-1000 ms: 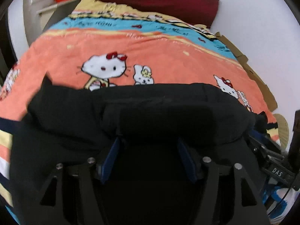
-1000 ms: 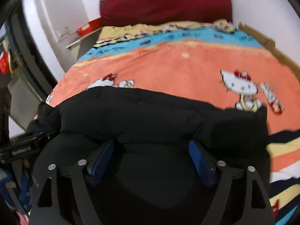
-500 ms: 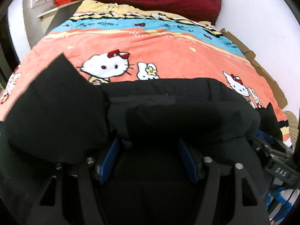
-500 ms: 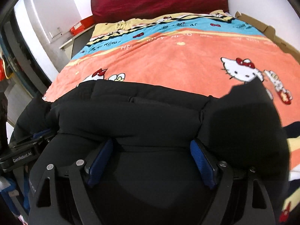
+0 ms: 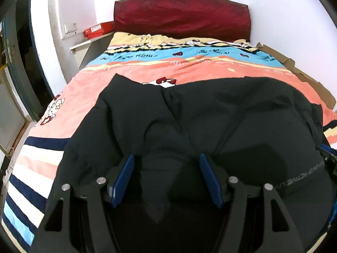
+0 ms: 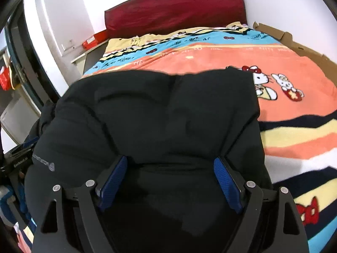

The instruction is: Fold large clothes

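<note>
jacket [image 5: 210, 113], black and padded, is bunching between both tools over the bed [image 5: 88, 97]. left tool [image 5: 166, 179] and right tool [image 6: 168, 181] are each pinching a thick fold, pads wide apart. fold-over step appears under way; next move is likely laying the held edge ahead, flat, before letting go.

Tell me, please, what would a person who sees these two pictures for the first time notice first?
A bulky black padded jacket fills the near half of both views, bunched between the blue pads of the left gripper and the right gripper. It lies on a bright orange, blue and striped cartoon-cat blanket that covers the bed. At the far end, a dark red headboard cushion stands against the white wall.
</note>
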Motion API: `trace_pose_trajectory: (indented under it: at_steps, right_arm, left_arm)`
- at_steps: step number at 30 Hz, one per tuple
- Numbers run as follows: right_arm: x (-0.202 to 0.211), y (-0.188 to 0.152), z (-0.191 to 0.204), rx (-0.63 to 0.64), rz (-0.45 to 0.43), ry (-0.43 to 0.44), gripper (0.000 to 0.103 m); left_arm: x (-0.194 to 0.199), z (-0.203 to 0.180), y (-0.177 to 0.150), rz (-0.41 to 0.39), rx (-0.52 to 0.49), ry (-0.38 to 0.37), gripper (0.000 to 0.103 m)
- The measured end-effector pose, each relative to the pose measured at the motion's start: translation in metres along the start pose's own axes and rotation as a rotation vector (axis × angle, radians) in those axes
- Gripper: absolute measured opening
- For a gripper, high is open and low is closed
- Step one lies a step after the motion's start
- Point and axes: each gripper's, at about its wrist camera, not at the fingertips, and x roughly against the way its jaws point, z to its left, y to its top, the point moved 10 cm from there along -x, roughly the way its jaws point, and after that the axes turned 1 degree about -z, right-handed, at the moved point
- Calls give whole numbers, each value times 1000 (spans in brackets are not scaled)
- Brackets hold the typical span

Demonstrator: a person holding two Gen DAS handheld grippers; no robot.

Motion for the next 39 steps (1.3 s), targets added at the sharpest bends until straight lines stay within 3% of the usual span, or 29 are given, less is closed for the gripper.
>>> trace_pose_trajectory:
  at_steps: [18,28,34,39]
  right_arm:
    - [-5,-10,-2,-4,-52,24,85]
    - [-2,-14,-4,-9,-47,19,85]
    - [4,-17,-9,-5,-9,-21,85]
    - [39,-13,-8,4,-39,-107,87]
  left_arm:
    - [6,-1,-17,-76,7,8,66]
    - [8,-1,-20,-77,6,12,67]
    - [23,6,-25,-67,-1,-5,67]
    - [63,33,-28,-129,40,17,67]
